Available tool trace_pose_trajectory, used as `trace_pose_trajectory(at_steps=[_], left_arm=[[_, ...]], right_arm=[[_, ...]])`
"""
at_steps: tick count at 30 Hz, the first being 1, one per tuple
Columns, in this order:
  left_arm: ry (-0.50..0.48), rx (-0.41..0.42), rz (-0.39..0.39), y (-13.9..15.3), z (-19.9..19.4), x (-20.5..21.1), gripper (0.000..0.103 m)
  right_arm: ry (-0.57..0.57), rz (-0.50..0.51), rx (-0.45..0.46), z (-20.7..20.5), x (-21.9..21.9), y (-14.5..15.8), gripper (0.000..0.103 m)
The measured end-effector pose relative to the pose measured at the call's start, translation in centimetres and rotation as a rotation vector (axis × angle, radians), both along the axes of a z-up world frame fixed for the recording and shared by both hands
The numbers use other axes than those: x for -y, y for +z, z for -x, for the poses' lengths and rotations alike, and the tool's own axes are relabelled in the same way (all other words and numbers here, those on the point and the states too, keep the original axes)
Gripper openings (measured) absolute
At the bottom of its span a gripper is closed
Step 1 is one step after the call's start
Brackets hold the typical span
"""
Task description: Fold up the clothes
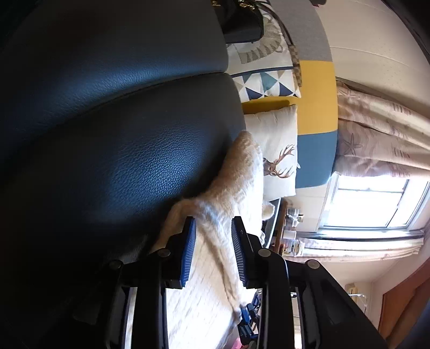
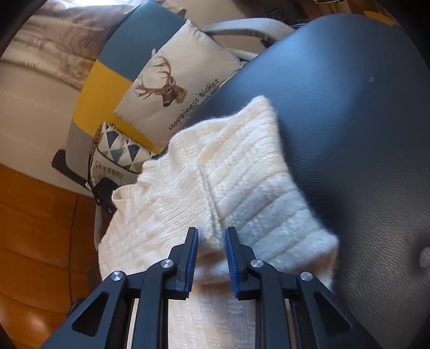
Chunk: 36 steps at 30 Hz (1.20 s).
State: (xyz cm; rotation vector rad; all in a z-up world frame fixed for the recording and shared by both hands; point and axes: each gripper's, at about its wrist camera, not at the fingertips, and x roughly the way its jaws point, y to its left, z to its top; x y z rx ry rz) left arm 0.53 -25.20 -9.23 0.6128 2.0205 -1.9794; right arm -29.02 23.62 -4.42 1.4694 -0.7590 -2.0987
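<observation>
A cream ribbed knit sweater [image 1: 242, 166] lies bunched on a dark blue leather seat [image 1: 121, 134]. My left gripper [image 1: 214, 222] is open, its blue pads [image 1: 188, 249] standing apart on either side of a fold of the knit without pinching it. In the right wrist view the sweater [image 2: 228, 166] spreads over the seat's [image 2: 349, 107] edge, partly folded with a raised seam running toward me. My right gripper [image 2: 211, 232] is open too. Knit sits between its fingers [image 2: 231, 257], which stand slightly apart at the fold's near edge.
A deer-print cushion [image 2: 177, 80] and a triangle-pattern cushion [image 2: 121, 153] lean against a yellow, blue and grey backrest [image 2: 99, 88]. A black bag [image 1: 242, 24] sits at the seat's far end. Wooden floor [image 2: 35, 228] lies beside the seat. A bright window [image 1: 376, 201] and curtain [image 1: 376, 134] are beyond.
</observation>
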Motion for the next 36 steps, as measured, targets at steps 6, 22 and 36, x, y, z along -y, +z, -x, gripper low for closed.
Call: trace_pose_trajectory(at_steps=[6, 22, 36], left_arm=[[0.000, -0.061, -0.059, 0.4, -0.3, 0.2, 0.037], [0.071, -0.029, -0.041, -0.5, 4.3, 0.0, 0.018], [0.054, -0.065, -0.041, -2.3, 1.7, -0.1, 0.010]], right_arm=[[-0.014, -0.059, -0.057, -2.3, -0.2, 1.4, 0.025], [0.077, -0.150, -0.215, -3.2, 4.2, 2.9, 0.026], [0.097, -0.193, -0.248, -1.1, 5.8, 2.1, 0.026]])
